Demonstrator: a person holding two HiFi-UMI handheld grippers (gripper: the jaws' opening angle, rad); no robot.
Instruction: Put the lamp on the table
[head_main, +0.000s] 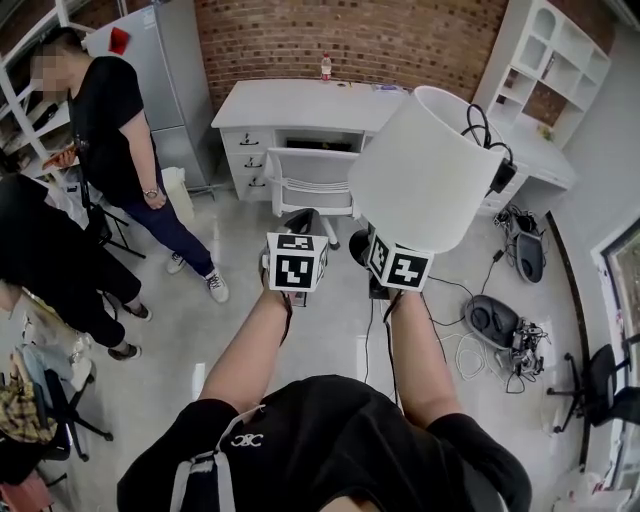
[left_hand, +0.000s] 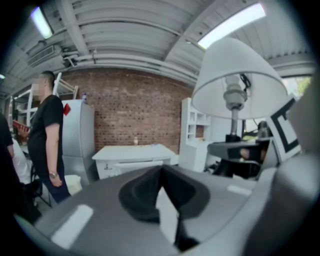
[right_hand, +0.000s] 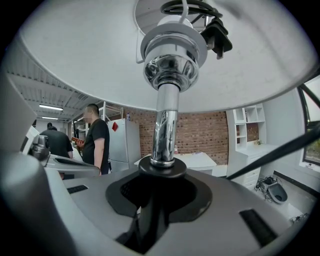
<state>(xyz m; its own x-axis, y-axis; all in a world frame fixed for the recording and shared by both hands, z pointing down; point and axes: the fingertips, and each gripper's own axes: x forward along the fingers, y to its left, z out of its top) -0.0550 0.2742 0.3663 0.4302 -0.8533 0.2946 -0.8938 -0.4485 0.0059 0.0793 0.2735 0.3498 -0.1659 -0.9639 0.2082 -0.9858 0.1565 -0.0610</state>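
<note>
A lamp with a white shade (head_main: 425, 180) and a chrome stem (right_hand: 166, 125) stands upright in my right gripper (right_hand: 161, 175), which is shut on the stem's dark lower collar. Its black cord and plug (head_main: 492, 150) lie coiled on top of the shade. In the left gripper view the lamp (left_hand: 237, 75) rises at the right. My left gripper (left_hand: 161, 172) is held beside it, shut with nothing between its pads. The white table (head_main: 300, 100) stands ahead against the brick wall, some way off across the floor. In the right gripper view the table (right_hand: 197, 159) shows beyond the stem.
A white chair (head_main: 310, 185) is tucked at the table's front and a small bottle (head_main: 325, 66) stands on it. Two people (head_main: 110, 110) stand at the left near a grey fridge (head_main: 165, 70). White shelves (head_main: 545, 60) fill the right corner; cables and devices (head_main: 495, 320) lie on the floor.
</note>
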